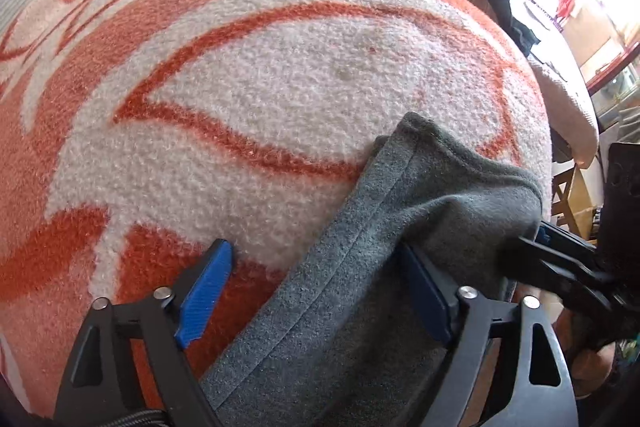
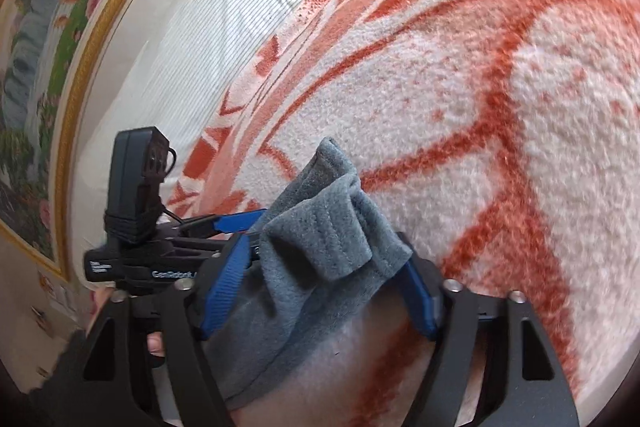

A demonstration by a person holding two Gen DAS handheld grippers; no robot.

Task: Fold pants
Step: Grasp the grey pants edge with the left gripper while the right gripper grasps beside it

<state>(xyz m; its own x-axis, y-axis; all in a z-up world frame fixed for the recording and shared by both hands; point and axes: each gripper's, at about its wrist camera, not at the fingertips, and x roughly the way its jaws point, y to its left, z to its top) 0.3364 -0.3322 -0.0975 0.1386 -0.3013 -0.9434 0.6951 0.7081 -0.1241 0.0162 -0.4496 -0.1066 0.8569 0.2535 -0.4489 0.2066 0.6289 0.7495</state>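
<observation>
Grey fleece pants (image 1: 384, 227) lie bunched at the near right edge of an orange-and-white patterned blanket (image 1: 248, 75) that covers the whole work surface. In your left wrist view, your left gripper (image 1: 316, 291) points steeply down with its blue pads standing wide apart; the pant fabric runs between them and against the right pad, but the left pad (image 1: 204, 291) sits clear of the cloth on bare blanket, so nothing is clamped there. Your right gripper (image 1: 560, 259) enters that view from the right edge, its tips buried in the folded end of the pants.

In your right wrist view, your right gripper (image 2: 320, 287) has a thick fold of the pants (image 2: 320, 251) filling the gap between its blue pads, both pads meeting the fabric: you are gripping the pants. Your left gripper (image 2: 232, 223) shows just left of it, reaching the same bundle. A ribbed white pillow (image 2: 192, 39) and a gold-framed floral picture (image 2: 48, 67) lie far left
</observation>
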